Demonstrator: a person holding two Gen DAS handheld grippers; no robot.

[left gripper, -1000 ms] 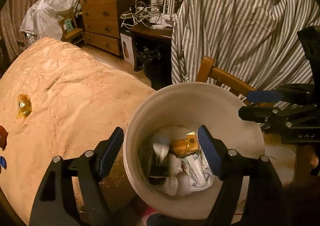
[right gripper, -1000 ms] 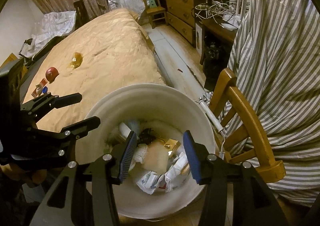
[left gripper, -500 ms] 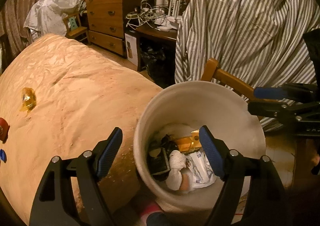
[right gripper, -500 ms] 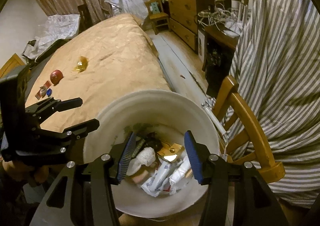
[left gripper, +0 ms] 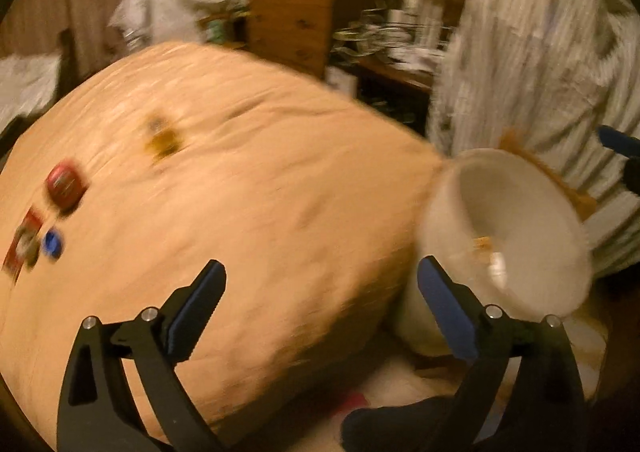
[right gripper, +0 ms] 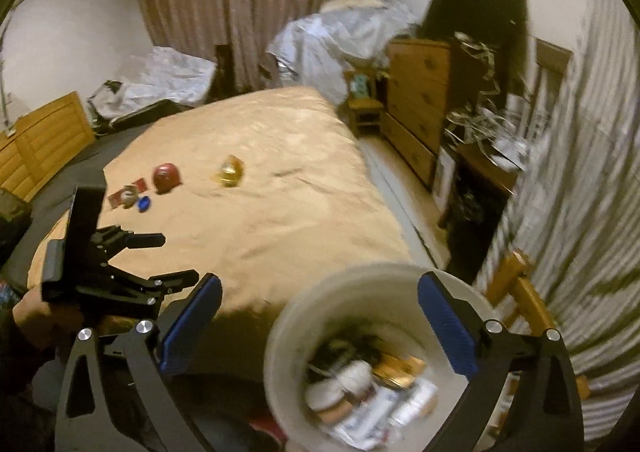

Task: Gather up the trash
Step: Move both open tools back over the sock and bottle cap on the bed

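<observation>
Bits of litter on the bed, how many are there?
4, it seems: a gold wrapper, a red round thing, a small blue cap and a red flat packet, clustered toward the bed's left side. Blur may hide more.

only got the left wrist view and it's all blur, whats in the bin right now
Observer: The white bin holds crumpled white wrappers and a gold packet.
Operator: right gripper carrying anything
Observer: No. The right gripper is above the bin's mouth, its fingers opening, nothing between them.
Operator: whats the yellow smear on the bed
Observer: A crumpled gold wrapper lying on the bed, apart from a red round thing.
</observation>
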